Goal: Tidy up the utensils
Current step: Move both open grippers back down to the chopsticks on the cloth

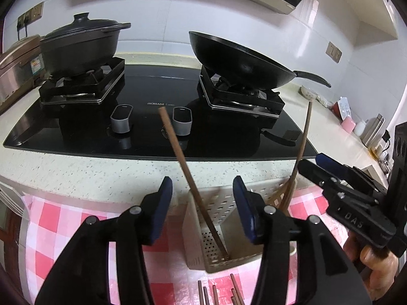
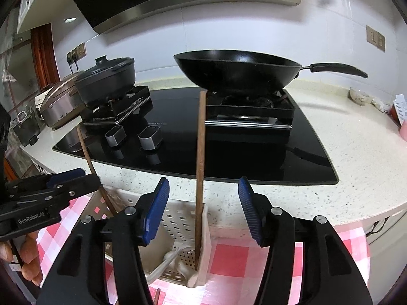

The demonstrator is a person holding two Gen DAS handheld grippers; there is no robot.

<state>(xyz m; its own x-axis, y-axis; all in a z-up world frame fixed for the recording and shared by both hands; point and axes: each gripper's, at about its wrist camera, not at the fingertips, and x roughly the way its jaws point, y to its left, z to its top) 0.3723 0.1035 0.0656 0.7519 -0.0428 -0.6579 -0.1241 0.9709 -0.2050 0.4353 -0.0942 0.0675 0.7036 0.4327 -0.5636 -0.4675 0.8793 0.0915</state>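
Nearest my left camera, several loose chopsticks (image 1: 216, 293) lie on the pink checked cloth (image 1: 58, 218) at 6 o'clock. My left gripper (image 1: 203, 208) stands open, its blue pads clear of the 1 brown chopstick (image 1: 188, 175) that rises between them. That chopstick leans toward 11 o'clock, its lower end inside the perforated utensil holder (image 1: 223, 231) at the middle of the view. A 2nd chopstick (image 1: 301, 147) stands in the far right part of the same holder, tipped toward 1 o'clock.

In the right view, my right gripper (image 2: 203, 211) is open too, and that chopstick (image 2: 201, 165) stands almost upright between its pads without touching either. It rests in the holder's right corner, next to a pale spoon (image 2: 175, 259) lying in the bottom. The other gripper shows at 9 o'clock, held by a hand (image 2: 25, 256).

Beyond the holder runs the speckled tabletop (image 1: 101, 175) with a black glass stove (image 1: 152, 94). On its burners sit a lidded pot (image 1: 81, 43) at 10 o'clock and a wok (image 1: 241, 63) at 1 o'clock. An extractor hood (image 2: 193, 2) hangs at 12 o'clock.
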